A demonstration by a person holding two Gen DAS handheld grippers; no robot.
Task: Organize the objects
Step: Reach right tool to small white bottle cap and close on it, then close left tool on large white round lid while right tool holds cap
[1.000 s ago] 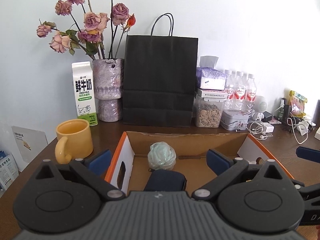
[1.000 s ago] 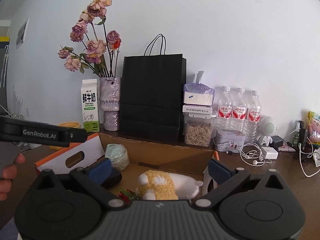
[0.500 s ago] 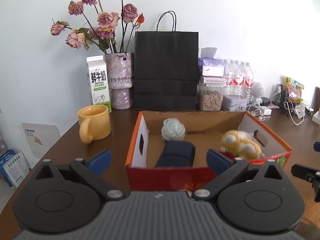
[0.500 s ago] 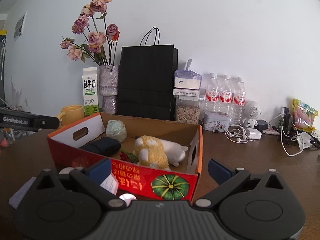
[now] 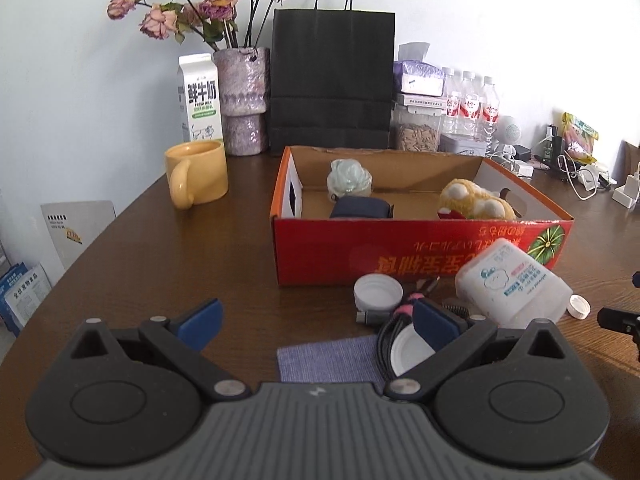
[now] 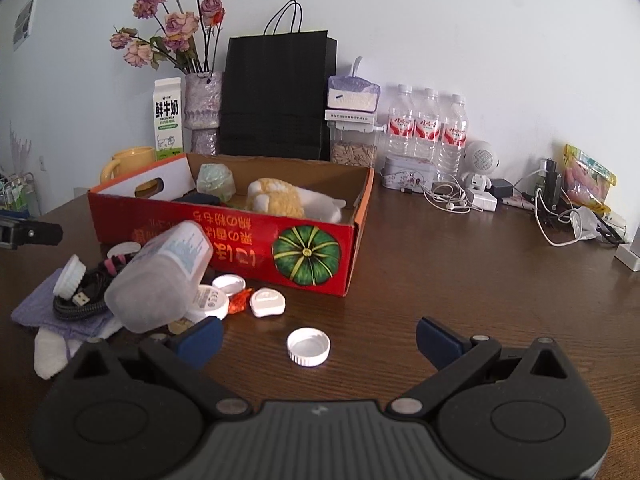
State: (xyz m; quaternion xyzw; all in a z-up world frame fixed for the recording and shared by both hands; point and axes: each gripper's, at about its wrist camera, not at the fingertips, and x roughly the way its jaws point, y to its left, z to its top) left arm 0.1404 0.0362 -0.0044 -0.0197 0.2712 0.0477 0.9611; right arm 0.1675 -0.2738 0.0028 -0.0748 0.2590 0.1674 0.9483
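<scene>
A red cardboard box (image 5: pixel 400 252) (image 6: pixel 248 248) on the brown table holds a pale green bundle (image 5: pixel 349 176), a dark pouch (image 5: pixel 360 208) and a yellow plush toy (image 5: pixel 472 202) (image 6: pixel 276 198). Loose items lie in front of it: a translucent plastic jar (image 5: pixel 512 284) (image 6: pixel 160 280) on its side, white lids (image 5: pixel 378 290) (image 6: pixel 267 302), a black cable (image 6: pixel 80 300) and a purple cloth (image 5: pixel 328 360) (image 6: pixel 40 308). My left gripper (image 5: pixel 316 324) is open above the cloth. My right gripper (image 6: pixel 320 338) is open, low over a white cap (image 6: pixel 308 347).
A yellow mug (image 5: pixel 198 178), milk carton (image 5: pixel 200 96), flower vase (image 5: pixel 242 100) and black paper bag (image 5: pixel 332 84) stand behind the box. Water bottles (image 6: pixel 428 128), a tin, chargers and cords (image 6: pixel 448 196) line the back right. An orange wrapper (image 6: pixel 240 300) lies among the lids.
Both grippers have drawn back from over the box toward the table's near edge. The loose items in front of the box have come into view. Both stay open.
</scene>
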